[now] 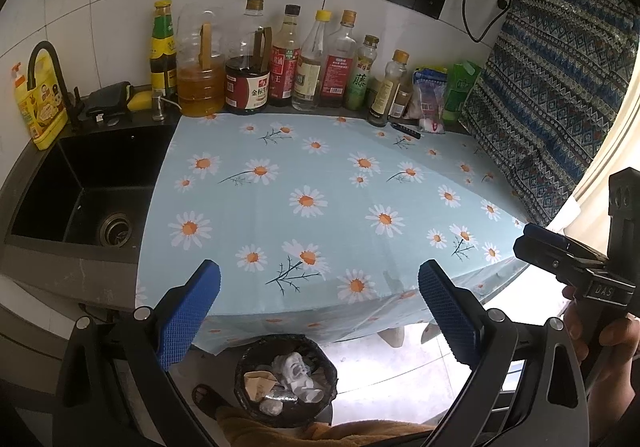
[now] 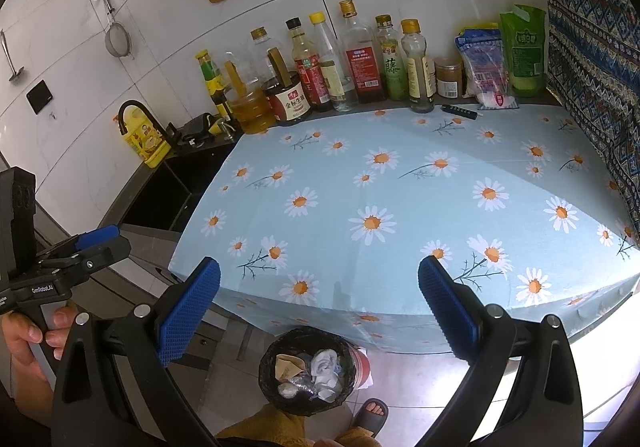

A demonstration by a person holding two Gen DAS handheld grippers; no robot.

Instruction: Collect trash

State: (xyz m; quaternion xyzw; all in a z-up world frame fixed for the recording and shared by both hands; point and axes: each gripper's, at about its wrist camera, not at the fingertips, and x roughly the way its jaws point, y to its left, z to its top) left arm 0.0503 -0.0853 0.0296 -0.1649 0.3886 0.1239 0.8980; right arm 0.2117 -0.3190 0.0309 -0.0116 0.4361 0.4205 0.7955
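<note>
Standing upright below both gaping tongs (image 1: 320,311): bin (image 1: 286,381) of crumpled trash (image 1: 296,375).

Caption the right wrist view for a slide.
Open right gripper above a lined trash bin holding crumpled paper, daisy tablecloth ahead, condiment bottles along the wall.

Left gripper (image 1: 319,301) spread wide, trash bin (image 1: 286,379) below, daisy tablecloth (image 1: 320,187) beyond

Left tool (image 1: 319,309) and right tool (image 2: 319,307) both hover spread wide, empty.
</note>
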